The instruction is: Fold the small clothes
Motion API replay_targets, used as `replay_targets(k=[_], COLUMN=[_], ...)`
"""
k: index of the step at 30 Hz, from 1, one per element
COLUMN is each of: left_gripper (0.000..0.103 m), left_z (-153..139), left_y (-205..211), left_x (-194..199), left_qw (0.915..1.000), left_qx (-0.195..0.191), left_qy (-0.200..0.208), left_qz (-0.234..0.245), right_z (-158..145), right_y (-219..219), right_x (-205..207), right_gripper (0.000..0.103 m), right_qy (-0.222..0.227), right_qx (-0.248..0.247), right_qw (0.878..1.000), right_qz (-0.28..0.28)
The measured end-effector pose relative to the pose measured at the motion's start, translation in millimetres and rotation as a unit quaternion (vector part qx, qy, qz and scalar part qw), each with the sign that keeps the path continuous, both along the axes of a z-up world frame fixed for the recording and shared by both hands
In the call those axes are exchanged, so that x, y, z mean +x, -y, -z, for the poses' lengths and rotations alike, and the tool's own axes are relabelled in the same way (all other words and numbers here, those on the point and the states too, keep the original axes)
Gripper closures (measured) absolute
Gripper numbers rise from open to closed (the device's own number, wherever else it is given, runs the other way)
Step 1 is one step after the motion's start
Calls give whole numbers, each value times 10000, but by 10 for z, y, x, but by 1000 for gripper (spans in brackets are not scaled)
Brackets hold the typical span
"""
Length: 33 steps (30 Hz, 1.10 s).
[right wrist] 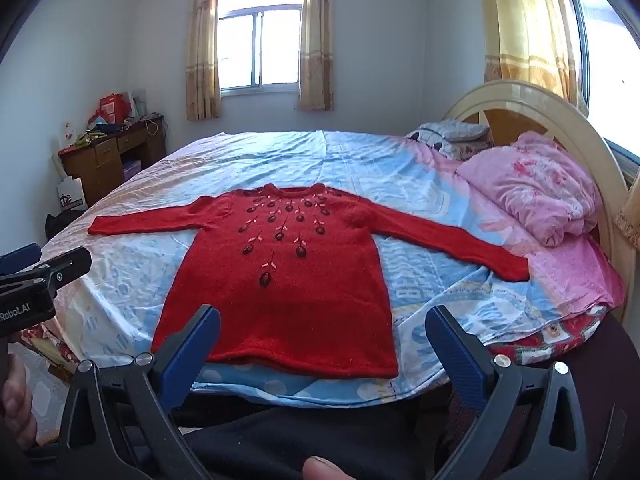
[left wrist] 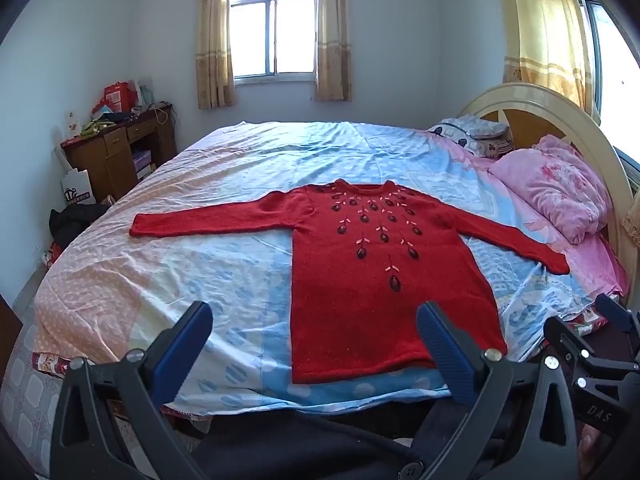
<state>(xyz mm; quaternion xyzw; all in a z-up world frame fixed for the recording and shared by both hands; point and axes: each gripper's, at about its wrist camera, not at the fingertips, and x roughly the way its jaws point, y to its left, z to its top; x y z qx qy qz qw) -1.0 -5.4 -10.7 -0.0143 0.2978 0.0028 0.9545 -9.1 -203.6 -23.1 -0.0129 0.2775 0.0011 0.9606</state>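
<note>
Left wrist view first: the left gripper (left wrist: 314, 344) has its jaws spread wide, nothing between them and touching nothing, held off the near edge of the bed (left wrist: 120, 280). The red sweater (left wrist: 380, 280) lies flat, front up, on the bedsheet (left wrist: 224, 264), hem by the near edge, both sleeves stretched out sideways. The blue finger pads (left wrist: 444, 356) cover a bit of the hem. At the right edge the right gripper (left wrist: 592, 344) pokes in, mostly cut off. A pink quilt (left wrist: 556, 188) sits bundled by the headboard (left wrist: 560, 112).

Right wrist view: the right gripper (right wrist: 322, 348) is wide open too, holding nothing, off the near edge. The sweater (right wrist: 288, 292) is spread the same way, its right cuff (right wrist: 512, 268) near the quilt (right wrist: 536, 188). The left gripper (right wrist: 36, 276) shows at the left edge, too cropped to read. The desk (right wrist: 100, 164) clutter in the far corner is too small to make out.
</note>
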Motion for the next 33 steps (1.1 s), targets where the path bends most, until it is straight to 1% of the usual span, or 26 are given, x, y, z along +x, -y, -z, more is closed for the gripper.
replay_targets(k=[8, 14, 21, 33], left_gripper=[0, 0, 0, 0], left_z=[-6, 0, 31, 41], left_y=[19, 36, 38, 39], left_x=[52, 53, 82, 90], left_qw=[9999, 9999, 9997, 9996], left_qx=[-5, 6, -21, -29], left_qy=[-101, -124, -252, -278], left_qz=[17, 25, 45, 44], right_z=[37, 36, 43, 27], right_y=[18, 19, 32, 56], right_x=[46, 54, 55, 58], right_gripper=[1, 1, 1, 1], right_qy=[-175, -153, -172, -181], right_qx=[55, 73, 141, 188], right_qw=[9998, 9999, 9997, 9997], right_qz=[-28, -32, -22, -24])
